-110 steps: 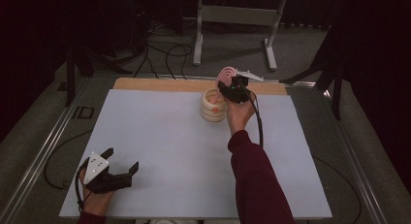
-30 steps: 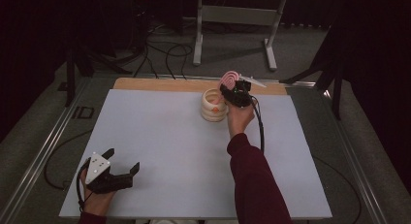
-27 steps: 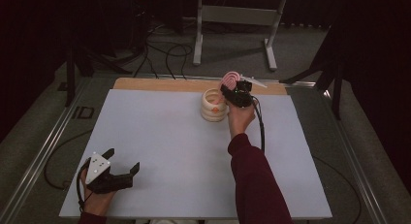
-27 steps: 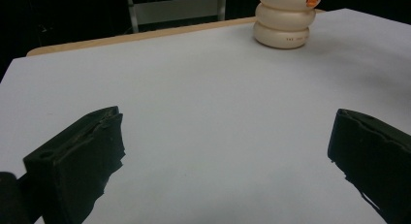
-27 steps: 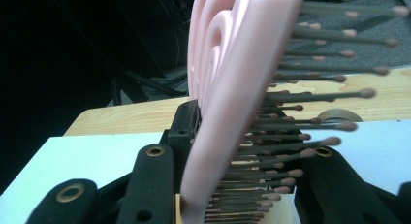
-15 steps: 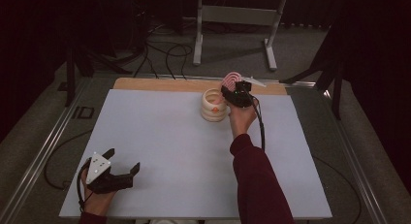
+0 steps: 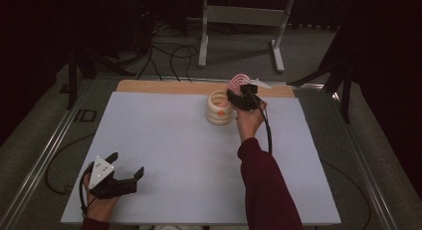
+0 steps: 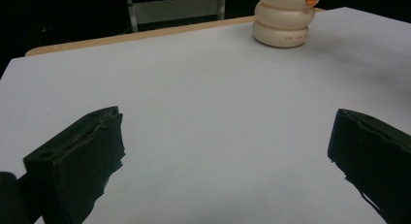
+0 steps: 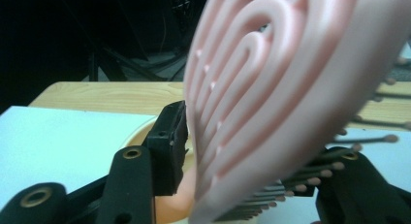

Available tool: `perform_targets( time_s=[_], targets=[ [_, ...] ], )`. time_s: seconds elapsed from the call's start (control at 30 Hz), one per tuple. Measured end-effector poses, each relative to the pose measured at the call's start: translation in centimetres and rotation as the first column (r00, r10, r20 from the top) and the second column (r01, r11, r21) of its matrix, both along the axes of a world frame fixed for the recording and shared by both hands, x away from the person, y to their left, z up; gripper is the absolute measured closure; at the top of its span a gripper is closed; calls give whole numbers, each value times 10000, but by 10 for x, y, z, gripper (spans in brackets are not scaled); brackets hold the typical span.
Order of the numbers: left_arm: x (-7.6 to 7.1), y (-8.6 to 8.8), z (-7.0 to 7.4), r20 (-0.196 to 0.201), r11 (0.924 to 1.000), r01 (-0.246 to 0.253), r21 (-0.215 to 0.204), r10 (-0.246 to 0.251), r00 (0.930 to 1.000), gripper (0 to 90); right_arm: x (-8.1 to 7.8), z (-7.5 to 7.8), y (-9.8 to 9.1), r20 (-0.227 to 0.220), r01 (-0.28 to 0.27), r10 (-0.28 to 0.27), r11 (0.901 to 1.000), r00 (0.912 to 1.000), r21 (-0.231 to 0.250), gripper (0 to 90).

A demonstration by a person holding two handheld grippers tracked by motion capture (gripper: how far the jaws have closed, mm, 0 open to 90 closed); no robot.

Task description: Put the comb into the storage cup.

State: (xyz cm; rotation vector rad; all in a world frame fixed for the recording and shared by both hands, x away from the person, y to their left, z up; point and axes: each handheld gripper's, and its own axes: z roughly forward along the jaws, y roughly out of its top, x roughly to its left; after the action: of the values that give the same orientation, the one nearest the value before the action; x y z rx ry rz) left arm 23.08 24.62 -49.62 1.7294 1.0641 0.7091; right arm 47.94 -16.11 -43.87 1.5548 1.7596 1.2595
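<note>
Pink hairbrush [image 9: 271,88] upright between part-open right tool [image 9: 252,156] jaws, just opening, over cream holder [image 7: 220,107].

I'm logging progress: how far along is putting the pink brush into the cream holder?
Done: the pink brush looks stood head-up, its handle down in the cream holder. In hand: the right tool has just been opening its jaws, with the brush between them. Left: probably drawing that tool away. The left tool rests open and idle.

High view looks down the table [image 7: 164,140]; both gripper views, low and close, share the cream holder [image 8: 283,18].
</note>
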Motion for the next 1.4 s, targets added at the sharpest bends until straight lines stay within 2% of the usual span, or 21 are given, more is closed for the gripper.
perform_targets(
  time_s=[0.13,0.4,0.43,0.53,0.83,1.0,1.4],
  targets=[
    [0,0,0,-10,10000,0,5,0,10000,1,0,-1,-3,-30,-31,30,9998,10000,-218,456],
    [0,-1,0,-22,10000,16,31,-16,10000,1,-1,-1,-6,-26,-171,170,9998,9999,-141,433],
    [0,-1,-1,-30,10000,24,34,-24,10000,1,-1,-1,-7,-11,-246,246,9996,9997,-127,395],
    [0,-1,-1,-29,10000,24,27,-24,10000,1,0,-1,-8,-29,-425,425,9990,9991,-149,363],
    [1,-2,-2,-64,10000,49,60,-49,10000,1,-1,1,-13,-163,-558,556,9984,9983,-127,210],
    [1,-2,-2,-64,10000,52,73,-51,10000,1,-2,3,-16,-260,-596,590,9980,9979,-230,156],
    [1,-2,-1,-34,10000,28,92,-27,10000,1,-7,9,-16,-359,-1019,995,9923,9944,-698,104]
  ],
)
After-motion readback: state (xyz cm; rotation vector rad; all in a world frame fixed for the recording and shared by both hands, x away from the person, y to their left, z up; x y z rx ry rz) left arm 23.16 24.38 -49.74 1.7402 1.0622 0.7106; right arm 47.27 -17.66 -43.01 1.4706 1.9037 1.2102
